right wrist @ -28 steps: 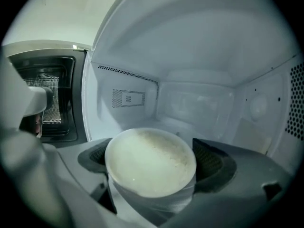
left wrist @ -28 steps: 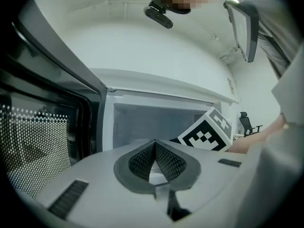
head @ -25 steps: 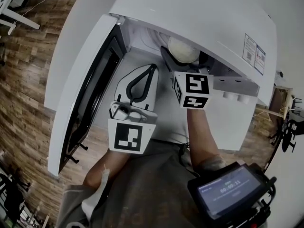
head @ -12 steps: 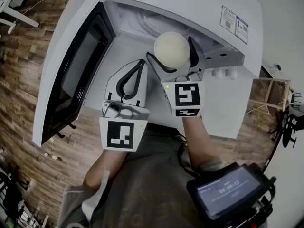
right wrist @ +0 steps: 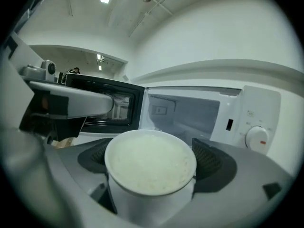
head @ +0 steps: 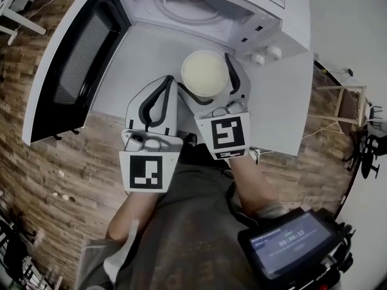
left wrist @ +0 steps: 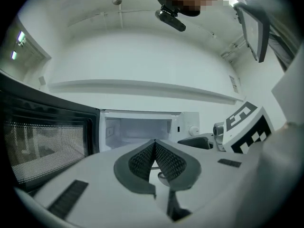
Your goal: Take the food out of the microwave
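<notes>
1. The bowl of white food (head: pixel 205 72) is clear of the microwave (head: pixel 266 17). It sits at frame centre in the head view, below the open cavity and above the white surface (head: pixel 284 113) in front of it.
2. The right gripper (head: pixel 209 76) pinches the bowl. In the right gripper view its dark fingers (right wrist: pixel 209 159) press the bowl's (right wrist: pixel 149 160) left and right walls, just under the rim. The bowl is round, so no axis matters; it looks upright and level, filled nearly to the rim.
3. The left gripper (head: pixel 168 84) is just left of the bowl, apart from it. Its fingers (left wrist: pixel 142 159) are pressed together at the tips with nothing between them.
4. The deciding relation is bowl to surface. Whether the base touches the surface or hangs above it I cannot tell.
5. Judged from this, a straight lowering by the right gripper would do, since it already carries the bowl.
6. Room:
   - The open door (head: pixel 72 59) closes off the frame's left.
   - The knobs (head: pixel 266 54) stand upper right of the bowl.
   - Bare surface lies to the right.
   - The surface's near edge runs just below the grippers, so drawing further back risks the drop.
</notes>
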The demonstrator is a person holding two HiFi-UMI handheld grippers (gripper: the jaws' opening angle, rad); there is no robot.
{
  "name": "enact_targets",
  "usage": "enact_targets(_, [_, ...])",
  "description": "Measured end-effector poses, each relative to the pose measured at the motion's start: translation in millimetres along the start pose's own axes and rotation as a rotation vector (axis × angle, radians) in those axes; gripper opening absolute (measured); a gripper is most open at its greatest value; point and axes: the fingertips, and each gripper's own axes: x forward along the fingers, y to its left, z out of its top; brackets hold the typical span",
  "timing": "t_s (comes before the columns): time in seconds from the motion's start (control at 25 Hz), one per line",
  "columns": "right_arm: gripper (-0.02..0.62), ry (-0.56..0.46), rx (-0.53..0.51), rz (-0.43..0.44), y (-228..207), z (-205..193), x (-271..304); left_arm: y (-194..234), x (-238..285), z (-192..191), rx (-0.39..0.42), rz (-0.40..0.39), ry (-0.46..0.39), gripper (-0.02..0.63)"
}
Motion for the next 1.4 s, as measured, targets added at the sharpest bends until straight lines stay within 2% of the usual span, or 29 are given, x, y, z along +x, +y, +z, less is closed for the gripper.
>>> enact_targets(0.16, [0.526, 0.037, -0.005, 0.005, 1.3, -29.6, -23.7, -12.0, -7.3, -7.4, 0.012, -0.002, 0.011, 0.008])
enact_targets(0.36, [0.526, 0.118, 0.018, 0.006, -0.6, -76.0, -38.0, -23.1, -9.4, -23.5, -0.009, -0.005, 0.031, 0.008])
enact_targets(0.6, [0.526, 0.166, 0.021, 0.032, -2.9, -103.5, -39.1, -29.1, -7.2, -38.3, -0.017, 0.001, 0.057, 0.008])
enact_targets(1.2, [0.526, 0.265, 0.016, 0.115, 2.0, -132.5, -39.6, -24.0, -11.6, -29.0, 0.024, 0.057, 0.037, 0.008])
enact_targets(1.4, [0.526, 0.251, 0.02, 0.134, 2.8, -131.3, -40.4, -31.0, -12.1, -26.4, 0.042, 0.051, 0.039, 0.008])
